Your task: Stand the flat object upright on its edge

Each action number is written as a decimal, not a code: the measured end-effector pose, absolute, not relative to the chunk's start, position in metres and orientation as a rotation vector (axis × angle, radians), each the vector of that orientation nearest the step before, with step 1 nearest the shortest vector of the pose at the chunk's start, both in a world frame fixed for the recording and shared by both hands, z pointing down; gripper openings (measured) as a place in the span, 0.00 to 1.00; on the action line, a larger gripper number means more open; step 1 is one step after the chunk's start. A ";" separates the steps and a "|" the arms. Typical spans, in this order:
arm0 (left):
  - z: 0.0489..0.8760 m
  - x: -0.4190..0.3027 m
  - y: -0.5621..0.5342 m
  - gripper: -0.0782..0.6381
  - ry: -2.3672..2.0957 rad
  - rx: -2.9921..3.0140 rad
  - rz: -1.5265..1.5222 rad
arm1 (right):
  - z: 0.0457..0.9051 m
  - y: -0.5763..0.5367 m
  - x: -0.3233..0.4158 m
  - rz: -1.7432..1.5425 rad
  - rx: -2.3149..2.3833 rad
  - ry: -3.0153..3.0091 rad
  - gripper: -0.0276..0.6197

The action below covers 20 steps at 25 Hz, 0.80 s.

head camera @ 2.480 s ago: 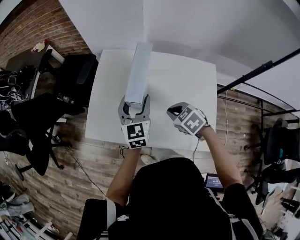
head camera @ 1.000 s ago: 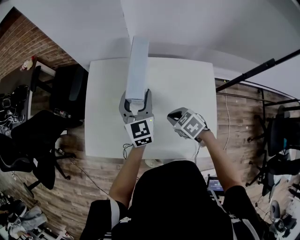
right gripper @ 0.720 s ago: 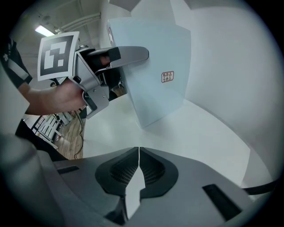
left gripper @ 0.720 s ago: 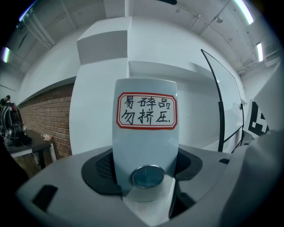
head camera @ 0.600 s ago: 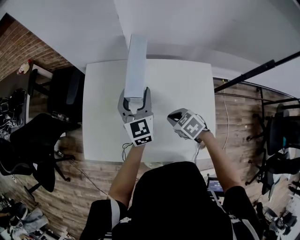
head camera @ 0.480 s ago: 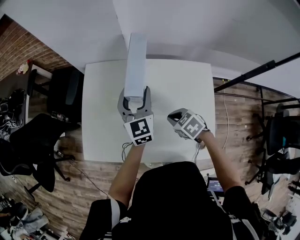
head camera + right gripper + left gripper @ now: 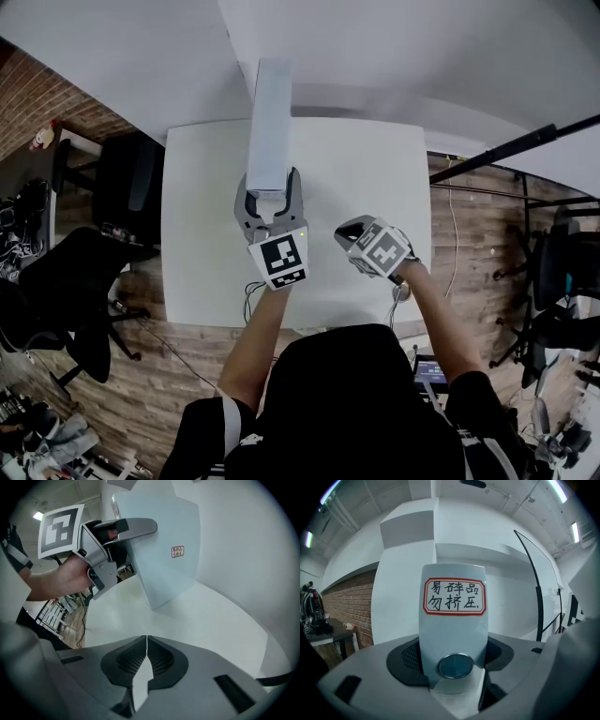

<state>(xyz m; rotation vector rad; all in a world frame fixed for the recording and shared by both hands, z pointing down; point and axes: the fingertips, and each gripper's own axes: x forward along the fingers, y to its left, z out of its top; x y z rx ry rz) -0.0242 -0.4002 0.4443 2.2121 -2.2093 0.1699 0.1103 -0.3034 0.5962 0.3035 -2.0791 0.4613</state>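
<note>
The flat object is a pale blue-grey box (image 7: 270, 122) that stands upright on its narrow edge on the white table (image 7: 375, 169). My left gripper (image 7: 267, 195) is shut on its near end, with one jaw against each broad face. In the left gripper view the box (image 7: 452, 625) fills the gap between the pads, with a red-framed label (image 7: 454, 596) facing the camera. The right gripper view shows the box (image 7: 164, 550) with its lower corner on the table, and the left gripper (image 7: 117, 531) clamped on it. My right gripper (image 7: 349, 228) hovers to the right of the box, shut and empty (image 7: 146, 641).
The table's front edge (image 7: 309, 323) lies just ahead of the person. Black office chairs (image 7: 66, 281) stand on the wooden floor to the left. A black stand pole (image 7: 506, 150) crosses at the right. A white wall (image 7: 422, 56) runs behind the table.
The left gripper and the box in it have drifted slightly up and left in the head view, with the grip unchanged. The right gripper stays shut in nearly the same place.
</note>
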 end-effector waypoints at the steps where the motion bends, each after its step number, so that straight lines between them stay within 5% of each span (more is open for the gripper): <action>1: 0.444 -0.024 -0.401 0.52 -2.213 2.209 0.168 | 0.597 -0.303 0.111 0.464 0.302 -2.077 0.11; 20: 0.445 -0.025 -0.404 0.53 -2.165 2.235 0.157 | 0.599 -0.303 0.112 0.456 0.301 -2.061 0.11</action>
